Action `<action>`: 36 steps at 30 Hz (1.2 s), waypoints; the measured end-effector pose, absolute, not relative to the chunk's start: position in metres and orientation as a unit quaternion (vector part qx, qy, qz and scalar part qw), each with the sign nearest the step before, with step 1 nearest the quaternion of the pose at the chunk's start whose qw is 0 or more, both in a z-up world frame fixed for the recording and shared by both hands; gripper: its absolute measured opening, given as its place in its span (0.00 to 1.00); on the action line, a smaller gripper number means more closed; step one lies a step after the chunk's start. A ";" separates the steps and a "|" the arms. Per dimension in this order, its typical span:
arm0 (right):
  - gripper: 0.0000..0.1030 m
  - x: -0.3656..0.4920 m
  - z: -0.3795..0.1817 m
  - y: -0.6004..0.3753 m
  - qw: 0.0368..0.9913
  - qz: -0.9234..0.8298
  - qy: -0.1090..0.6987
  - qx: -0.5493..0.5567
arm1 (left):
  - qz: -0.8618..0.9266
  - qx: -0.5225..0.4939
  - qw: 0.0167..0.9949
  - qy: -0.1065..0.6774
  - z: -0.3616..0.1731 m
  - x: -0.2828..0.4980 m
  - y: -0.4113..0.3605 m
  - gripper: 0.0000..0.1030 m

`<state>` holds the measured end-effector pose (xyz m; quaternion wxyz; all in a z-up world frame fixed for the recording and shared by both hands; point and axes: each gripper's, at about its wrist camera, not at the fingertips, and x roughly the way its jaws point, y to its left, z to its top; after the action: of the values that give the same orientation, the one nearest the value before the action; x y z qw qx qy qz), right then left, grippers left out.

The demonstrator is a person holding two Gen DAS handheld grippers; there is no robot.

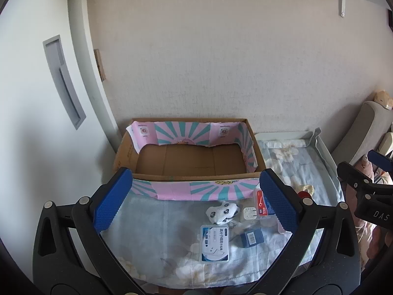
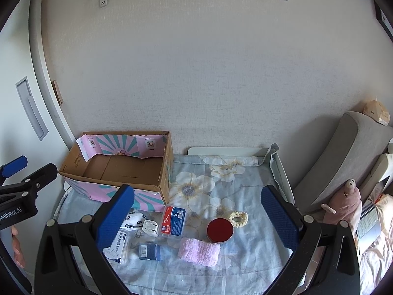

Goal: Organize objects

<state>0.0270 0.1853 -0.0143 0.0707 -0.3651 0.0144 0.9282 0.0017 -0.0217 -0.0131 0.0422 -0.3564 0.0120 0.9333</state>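
Blue pads on both claws stand wide apart, nothing between them. Left claw (image 1: 195, 202) hovers above the near edge of the cardboard box (image 1: 189, 157), which sits far left on the floral-sheeted desk (image 2: 245, 258). Right claw (image 2: 197, 217) hangs over the clutter: floss case (image 2: 175, 220), red round tin (image 2: 219, 229) touching a cream scrunchie (image 2: 238, 218), pink rolled towel (image 2: 199, 251), white charger plug (image 2: 150, 228), small blue box (image 2: 148, 251).

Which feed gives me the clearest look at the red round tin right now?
The right wrist view: the red round tin sits in full sight on the floral cloth, between the open right gripper fingers, beside the cream scrunchie. The left wrist view shows only a red sliver behind its own gripper finger.
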 end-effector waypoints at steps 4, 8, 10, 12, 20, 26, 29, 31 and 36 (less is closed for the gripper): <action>1.00 0.027 -0.014 0.185 0.071 0.928 0.014 -0.365 | 0.932 -0.360 0.045 0.011 -0.014 0.002 -0.021 1.00; 1.00 0.028 -0.014 0.184 0.070 0.928 0.014 -0.367 | 0.931 -0.362 0.047 0.012 -0.016 0.002 -0.020 1.00; 1.00 0.029 -0.014 0.184 0.069 0.928 0.014 -0.367 | 0.930 -0.364 0.048 0.012 -0.017 0.002 -0.019 1.00; 1.00 0.029 -0.014 0.183 0.070 0.928 0.014 -0.367 | 0.929 -0.367 0.049 0.011 -0.018 0.001 -0.019 1.00; 1.00 0.028 -0.015 0.199 0.077 0.926 0.011 -0.369 | 0.921 -0.389 0.030 0.002 -0.031 -0.004 -0.031 1.00; 1.00 0.027 -0.038 0.226 0.075 0.912 0.025 -0.403 | 0.899 -0.437 0.012 -0.010 -0.068 0.001 -0.034 1.00; 1.00 0.026 -0.059 0.240 0.075 0.899 0.034 -0.430 | 0.883 -0.470 0.008 -0.016 -0.094 0.006 -0.030 1.00; 1.00 0.025 -0.073 0.248 0.074 0.890 0.038 -0.447 | 0.875 -0.483 0.007 -0.022 -0.107 0.009 -0.027 1.00; 1.00 0.022 -0.102 0.266 0.066 0.877 0.040 -0.475 | 0.859 -0.511 0.002 -0.023 -0.143 0.013 -0.014 1.00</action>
<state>0.0220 0.2660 -0.1023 0.0665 -0.4745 0.0398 0.8768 0.0133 -0.0140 -0.1433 0.0020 -0.5111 -0.0226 0.8592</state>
